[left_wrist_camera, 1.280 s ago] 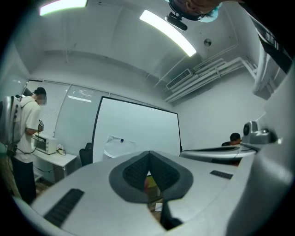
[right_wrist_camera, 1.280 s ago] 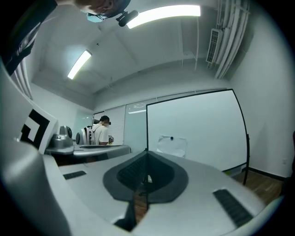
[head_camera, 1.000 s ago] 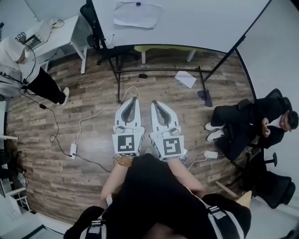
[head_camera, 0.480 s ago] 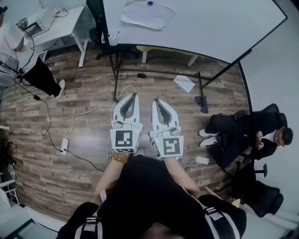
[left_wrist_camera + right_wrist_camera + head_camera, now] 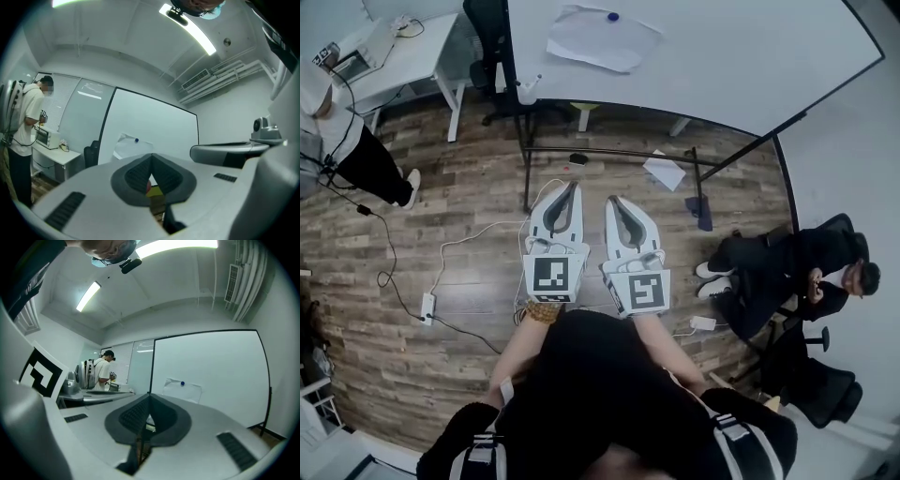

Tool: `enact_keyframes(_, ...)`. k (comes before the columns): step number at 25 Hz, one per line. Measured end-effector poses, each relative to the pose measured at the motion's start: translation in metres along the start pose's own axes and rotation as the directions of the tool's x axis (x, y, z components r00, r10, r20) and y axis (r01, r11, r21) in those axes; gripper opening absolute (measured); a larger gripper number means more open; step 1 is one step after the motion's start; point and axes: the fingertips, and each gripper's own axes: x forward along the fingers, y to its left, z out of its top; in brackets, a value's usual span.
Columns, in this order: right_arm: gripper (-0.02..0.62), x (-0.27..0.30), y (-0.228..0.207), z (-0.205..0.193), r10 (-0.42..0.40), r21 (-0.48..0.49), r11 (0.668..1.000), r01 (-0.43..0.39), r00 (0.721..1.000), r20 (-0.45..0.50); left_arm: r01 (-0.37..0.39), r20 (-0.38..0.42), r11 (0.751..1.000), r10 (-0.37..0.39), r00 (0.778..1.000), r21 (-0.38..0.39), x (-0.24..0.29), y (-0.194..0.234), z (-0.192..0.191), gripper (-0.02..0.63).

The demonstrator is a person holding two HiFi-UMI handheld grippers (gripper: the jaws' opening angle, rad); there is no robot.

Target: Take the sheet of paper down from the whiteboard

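A white sheet of paper [image 5: 602,37] hangs on the whiteboard [image 5: 722,56], pinned by a small blue magnet [image 5: 612,16]. The same sheet [image 5: 131,146] shows in the left gripper view and, as the sheet [image 5: 183,390], in the right gripper view. My left gripper [image 5: 565,193] and right gripper [image 5: 613,205] are held side by side, pointing level at the board and well short of it. Both have their jaws shut with nothing between them.
The whiteboard stands on a black frame [image 5: 609,150] with a loose paper [image 5: 663,171] on the floor by it. A person [image 5: 337,141] stands at a white desk [image 5: 403,56] at left; another person [image 5: 787,272] sits at right. Cables [image 5: 441,272] cross the wooden floor.
Both grippers have moved forward toward the whiteboard, which now sits larger and closer in the head view. Their jaws stayed shut.
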Motion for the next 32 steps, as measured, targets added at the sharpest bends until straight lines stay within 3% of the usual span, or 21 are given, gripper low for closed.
enact_keyframes(14,0.0,0.119,0.027,-0.004,-0.04,-0.03,0.999,0.038,0.998,-0.056,0.018,-0.042,0.999,-0.02,0.999,-0.048,0.041,0.115,-0.014,0.009)
enact_keyframes(22,0.0,0.157,0.032,0.0,-0.081,-0.088,0.993,0.073,0.992,-0.095,-0.052,-0.041,0.992,0.048,0.998,-0.117,0.05,0.19,-0.019,0.009)
enact_keyframes(29,-0.002,0.185,0.009,-0.003,-0.124,-0.084,0.99,0.116,0.988,-0.094,-0.064,-0.049,0.993,0.059,0.997,-0.103,0.074,0.212,-0.02,0.01)
enact_keyframes(32,-0.001,0.2,0.002,0.002,-0.117,-0.075,0.991,0.113,0.992,-0.044,-0.037,-0.055,0.995,0.032,0.998,-0.092,0.092,0.206,-0.021,0.009)
